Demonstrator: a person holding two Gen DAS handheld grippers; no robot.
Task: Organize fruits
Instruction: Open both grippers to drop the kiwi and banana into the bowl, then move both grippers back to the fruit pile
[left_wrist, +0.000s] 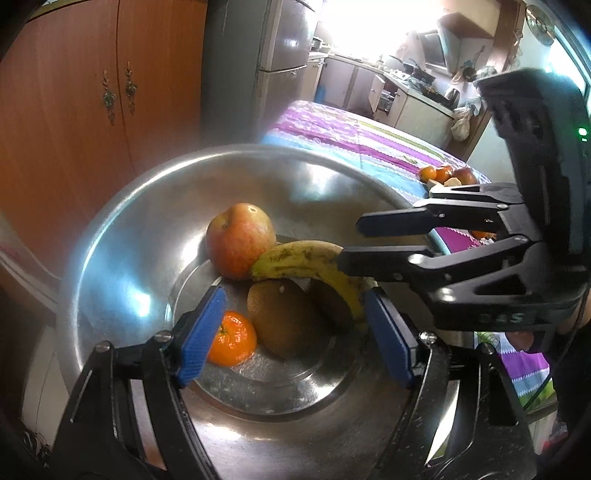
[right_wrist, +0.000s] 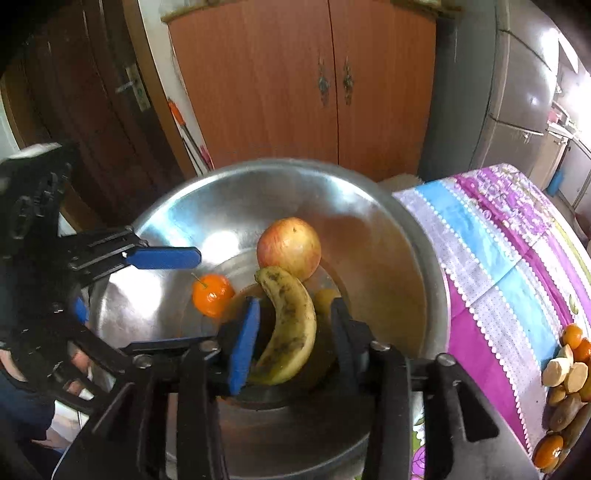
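Note:
A steel bowl (left_wrist: 122, 258) (right_wrist: 391, 258) holds an apple (left_wrist: 240, 240) (right_wrist: 290, 247), a tangerine (left_wrist: 234, 339) (right_wrist: 212, 295), two brown kiwis (left_wrist: 284, 321) and a spotted banana (left_wrist: 306, 258) (right_wrist: 288, 325). The banana lies on top of the kiwis and leans on the apple. My right gripper (right_wrist: 295, 306) (left_wrist: 351, 243) reaches into the bowl, open, with a finger on each side of the banana and a gap on its right side. My left gripper (left_wrist: 295, 332) (right_wrist: 140, 284) hangs open over the tangerine and the kiwis and holds nothing.
The bowl sits at the end of a table with a purple and blue striped cloth (left_wrist: 351, 136) (right_wrist: 498, 258). More tangerines, kiwis and cut pieces (left_wrist: 447, 175) (right_wrist: 569, 380) lie on it at the right. A wooden cupboard (right_wrist: 295, 92) stands behind.

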